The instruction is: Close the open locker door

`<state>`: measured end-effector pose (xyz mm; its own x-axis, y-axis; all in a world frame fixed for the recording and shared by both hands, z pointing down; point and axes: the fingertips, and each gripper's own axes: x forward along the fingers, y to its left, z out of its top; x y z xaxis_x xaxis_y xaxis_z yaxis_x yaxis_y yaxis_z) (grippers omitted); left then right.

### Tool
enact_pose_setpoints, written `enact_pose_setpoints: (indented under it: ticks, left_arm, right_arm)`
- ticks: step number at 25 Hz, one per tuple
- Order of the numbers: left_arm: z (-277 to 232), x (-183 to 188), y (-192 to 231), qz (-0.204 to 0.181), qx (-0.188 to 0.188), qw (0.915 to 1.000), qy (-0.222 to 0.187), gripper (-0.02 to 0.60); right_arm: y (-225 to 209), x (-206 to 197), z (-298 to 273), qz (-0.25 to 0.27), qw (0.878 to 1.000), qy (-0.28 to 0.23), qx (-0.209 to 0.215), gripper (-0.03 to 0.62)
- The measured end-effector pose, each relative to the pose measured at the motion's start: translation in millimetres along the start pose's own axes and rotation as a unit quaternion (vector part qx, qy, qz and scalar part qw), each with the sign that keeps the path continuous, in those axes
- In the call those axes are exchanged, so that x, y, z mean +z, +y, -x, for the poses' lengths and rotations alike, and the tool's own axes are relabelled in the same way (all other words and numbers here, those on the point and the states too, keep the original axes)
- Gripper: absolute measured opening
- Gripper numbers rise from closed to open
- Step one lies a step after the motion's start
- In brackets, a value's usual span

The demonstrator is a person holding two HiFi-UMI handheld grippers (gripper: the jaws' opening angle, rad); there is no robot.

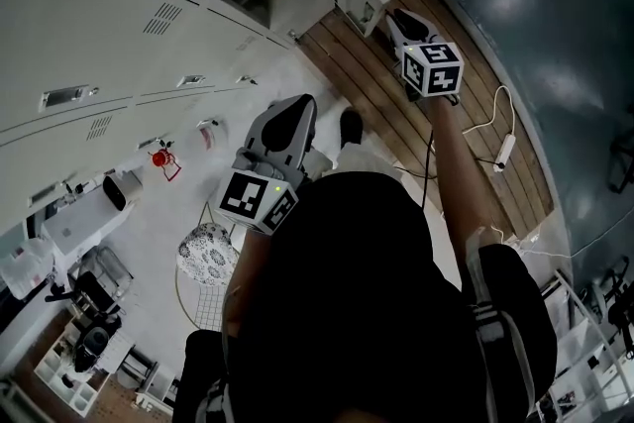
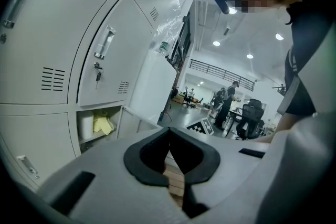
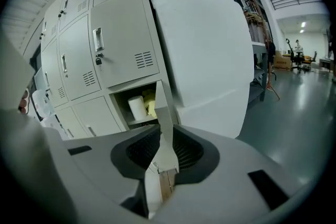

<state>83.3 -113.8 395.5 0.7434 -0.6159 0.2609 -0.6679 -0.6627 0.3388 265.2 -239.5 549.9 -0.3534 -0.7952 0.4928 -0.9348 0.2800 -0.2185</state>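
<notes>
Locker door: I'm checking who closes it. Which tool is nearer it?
Right. The right tool grips the locker door by its edge; the left tool hangs back, apart from it.

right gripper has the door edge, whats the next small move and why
Probably swing the right gripper toward the lockers to push the locker door shut: its jaws clamp the door's edge, and the compartment behind, holding a paper roll, is open.

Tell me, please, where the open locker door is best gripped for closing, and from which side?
Grip the locker door at its free vertical edge, coming edge-on from in front. The panel is thin and flat and stands out from the lockers, so a jaw fits on each face. The right gripper holds it this way.
</notes>
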Motion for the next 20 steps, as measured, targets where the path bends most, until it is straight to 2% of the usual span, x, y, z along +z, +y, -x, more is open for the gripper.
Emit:
enact_pose_setpoints:
  ticks: [6,20]
  left_arm:
    - [4,-4,2,0.002,0.003,1.0000,0.004,0.017]
    - [13,-5,11,0.004,0.009,0.9999,0.002,0.017]
  right_arm:
    - [-3,-6,-13,0.006,1.000,0.017,0.006,0.064]
    - [2,-5,-20,0.010,1.000,0.023,0.011,0.063]
